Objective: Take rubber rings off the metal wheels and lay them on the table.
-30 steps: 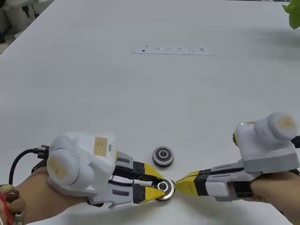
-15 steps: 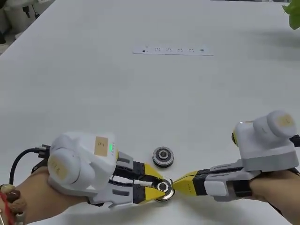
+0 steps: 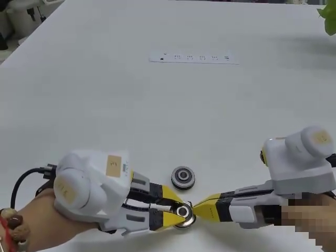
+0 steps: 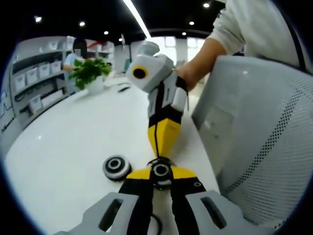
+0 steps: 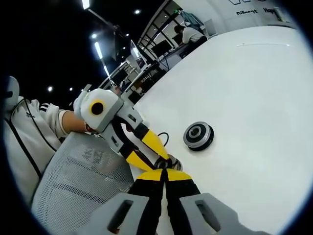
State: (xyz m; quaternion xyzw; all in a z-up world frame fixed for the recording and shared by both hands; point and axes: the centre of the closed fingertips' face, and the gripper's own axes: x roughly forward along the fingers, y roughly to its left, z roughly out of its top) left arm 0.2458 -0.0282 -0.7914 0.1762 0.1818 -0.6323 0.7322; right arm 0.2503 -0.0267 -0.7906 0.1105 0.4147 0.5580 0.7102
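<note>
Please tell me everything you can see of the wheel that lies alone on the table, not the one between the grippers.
The free wheel is a small round disc lying flat on the white table. Its outer band looks black, like rubber, so the ring seems still on; inside is a shiny metal hub with a dark centre hole. It sits just beyond the second wheel, which the left gripper holds, and apart from it. Only the table touches it.
</note>
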